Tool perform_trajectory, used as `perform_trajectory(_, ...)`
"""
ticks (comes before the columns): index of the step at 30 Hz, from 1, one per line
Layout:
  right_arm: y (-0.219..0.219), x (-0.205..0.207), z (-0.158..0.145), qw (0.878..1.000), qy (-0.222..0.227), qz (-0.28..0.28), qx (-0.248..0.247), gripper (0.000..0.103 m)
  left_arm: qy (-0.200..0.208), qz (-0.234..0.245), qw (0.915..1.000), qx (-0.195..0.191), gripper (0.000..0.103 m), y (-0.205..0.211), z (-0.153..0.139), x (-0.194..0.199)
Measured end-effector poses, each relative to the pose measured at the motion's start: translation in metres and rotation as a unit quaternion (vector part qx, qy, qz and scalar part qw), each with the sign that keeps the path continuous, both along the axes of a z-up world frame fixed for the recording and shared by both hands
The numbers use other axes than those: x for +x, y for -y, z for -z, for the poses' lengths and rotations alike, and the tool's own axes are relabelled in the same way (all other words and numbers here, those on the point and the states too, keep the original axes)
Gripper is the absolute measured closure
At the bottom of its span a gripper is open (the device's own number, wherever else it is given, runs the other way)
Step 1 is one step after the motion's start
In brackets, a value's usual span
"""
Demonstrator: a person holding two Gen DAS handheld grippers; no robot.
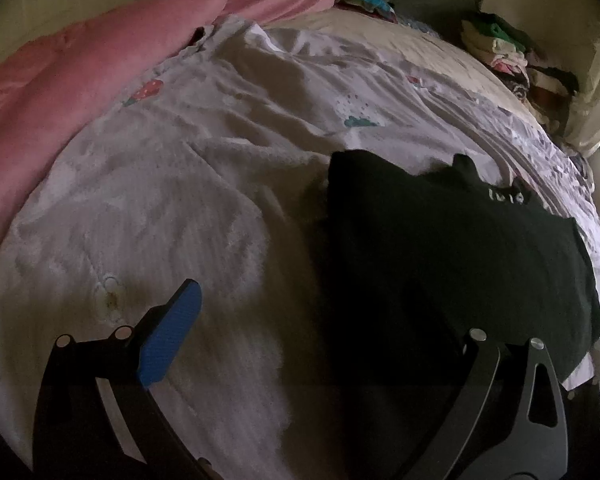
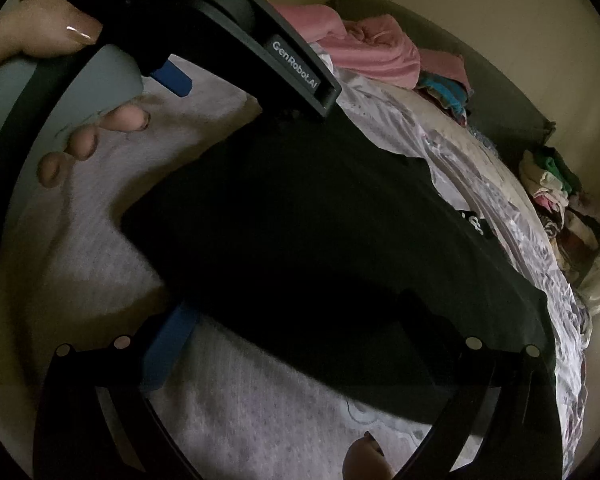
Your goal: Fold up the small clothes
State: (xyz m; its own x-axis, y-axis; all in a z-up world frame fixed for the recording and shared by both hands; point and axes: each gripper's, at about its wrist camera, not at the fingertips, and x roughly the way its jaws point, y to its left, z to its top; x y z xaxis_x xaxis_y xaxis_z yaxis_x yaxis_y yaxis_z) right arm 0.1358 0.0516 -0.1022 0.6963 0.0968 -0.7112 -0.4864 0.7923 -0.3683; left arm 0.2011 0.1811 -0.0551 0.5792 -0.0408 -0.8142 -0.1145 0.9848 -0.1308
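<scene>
A black garment (image 1: 452,248) lies spread on a white bedsheet (image 1: 160,200) printed with small pastel motifs, toward the right side of the bed. White lettering (image 1: 508,196) shows near its far edge (too small and distorted to read).

Left gripper (image 1: 324,344): jaws stand wide apart, released, nothing between them. Its blue-padded left finger (image 1: 172,332) hovers over bare sheet; the right finger is lost against the dark cloth, so contact there cannot be determined.

Right gripper (image 2: 312,356): jaws likewise wide apart, released. Its blue pad (image 2: 168,348) sits at the near left edge of the garment, and the other finger lies over or against the black fabric; whether it touches cannot be told. Most of the garment fills the span between the two fingers.

In the right wrist view, the left gripper (image 2: 236,92) appears at upper left, held by a hand (image 2: 52,80), reaching the garment's far left corner (its body carries a printed brand label).

Surroundings: a pink blanket (image 1: 80,72) is bunched along the left and far side of the bed. Two stacks of folded clothes (image 1: 512,60) sit at the far right against the wall, well apart from the garment. A dark headboard (image 2: 460,80) backs the bed.
</scene>
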Motion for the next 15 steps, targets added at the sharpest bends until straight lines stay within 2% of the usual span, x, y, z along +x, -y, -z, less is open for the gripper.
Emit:
perform_trajectory(10,-0.011,0.023,0.005,0.999,0.02,0.004,-0.026,0.004,0.006,-0.008,0.9999,-0.01,0.01,-0.009,0.0,0.008)
perform_trajectory(15,-0.014,0.031,0.005,0.998,0.045,0.013,-0.03,0.005,0.003,-0.016,0.9997,-0.017,0.01,-0.012,0.002,0.012)
